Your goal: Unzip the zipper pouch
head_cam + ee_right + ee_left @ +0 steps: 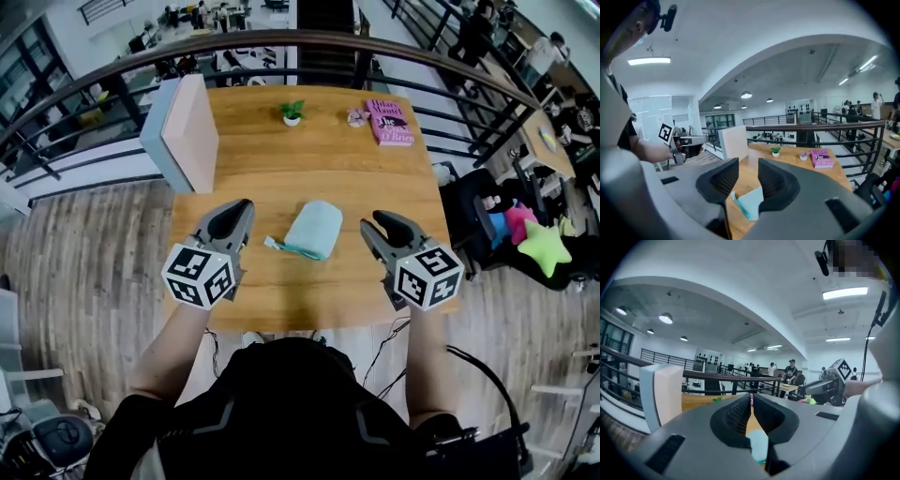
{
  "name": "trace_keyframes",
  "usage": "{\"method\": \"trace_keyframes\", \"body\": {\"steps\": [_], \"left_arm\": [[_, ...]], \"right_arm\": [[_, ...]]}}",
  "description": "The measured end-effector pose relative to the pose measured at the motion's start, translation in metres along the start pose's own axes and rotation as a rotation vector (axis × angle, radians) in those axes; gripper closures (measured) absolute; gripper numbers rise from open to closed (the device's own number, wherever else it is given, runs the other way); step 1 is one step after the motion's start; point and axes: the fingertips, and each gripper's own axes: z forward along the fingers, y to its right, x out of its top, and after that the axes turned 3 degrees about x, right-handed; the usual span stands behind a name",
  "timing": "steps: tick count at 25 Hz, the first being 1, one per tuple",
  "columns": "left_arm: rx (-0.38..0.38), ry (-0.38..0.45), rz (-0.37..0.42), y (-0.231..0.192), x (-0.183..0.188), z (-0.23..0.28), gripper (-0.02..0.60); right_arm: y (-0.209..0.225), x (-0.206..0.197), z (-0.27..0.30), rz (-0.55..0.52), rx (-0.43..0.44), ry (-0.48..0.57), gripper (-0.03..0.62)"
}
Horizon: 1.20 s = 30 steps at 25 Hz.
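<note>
Teal zipper pouch (314, 228) lies flat on the wooden table (272, 178), near the front-middle, between the two grippers and touching neither. The zipper edge looks to be the side nearest the person, running roughly left to right, with a small pull tab (271, 243) sticking out at its left end. Left gripper (244, 209) is just beside that tab end, jaws together with nothing in them; in its own view the pouch (758, 446) shows low down, past the closed tips. Right gripper (378, 219) sits off the pouch's right side, jaws partly apart and empty; the pouch corner (750, 201) shows through the gap but sits below it, not pinched. Neither has hold of anything, so unzipping not started by the look of it. Judgement: the tab is on the left gripper's side and nearer to it, but that one would need to open first; the right is better placed to pin the far end of the pouch. Further out: a pale upright box (183, 131) at the table's left edge, a small potted plant (292, 112) and a pink book (391, 122) at the far side.
</note>
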Motion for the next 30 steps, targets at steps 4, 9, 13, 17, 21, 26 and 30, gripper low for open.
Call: {"method": "trace_keyframes", "body": {"steps": [4, 9, 13, 17, 21, 26, 30], "left_arm": [[-0.039, 0.046, 0.036, 0.018, 0.029, -0.004, 0.549], [-0.081, 0.086, 0.055, 0.032, 0.054, -0.019, 0.551], [-0.112, 0.095, 0.002, 0.039, 0.060, -0.034, 0.552], [-0.119, 0.101, -0.015, 0.042, 0.068, -0.035, 0.552], [-0.081, 0.092, 0.010, 0.042, 0.067, -0.034, 0.552], [-0.011, 0.107, 0.091, 0.034, 0.069, -0.036, 0.552], [0.055, 0.090, 0.121, 0.025, 0.070, -0.035, 0.552]], "right_arm": [[0.001, 0.037, -0.027, -0.035, -0.049, 0.091, 0.457], [-0.004, 0.068, -0.053, -0.084, -0.095, 0.194, 0.519], [-0.010, 0.074, -0.064, -0.082, -0.107, 0.220, 0.550], [-0.014, 0.079, -0.071, -0.086, -0.117, 0.222, 0.585], [-0.016, 0.080, -0.074, -0.104, -0.130, 0.221, 0.585], [-0.016, 0.082, -0.074, -0.093, -0.155, 0.244, 0.586], [-0.012, 0.084, -0.071, -0.093, -0.171, 0.244, 0.586]]}}
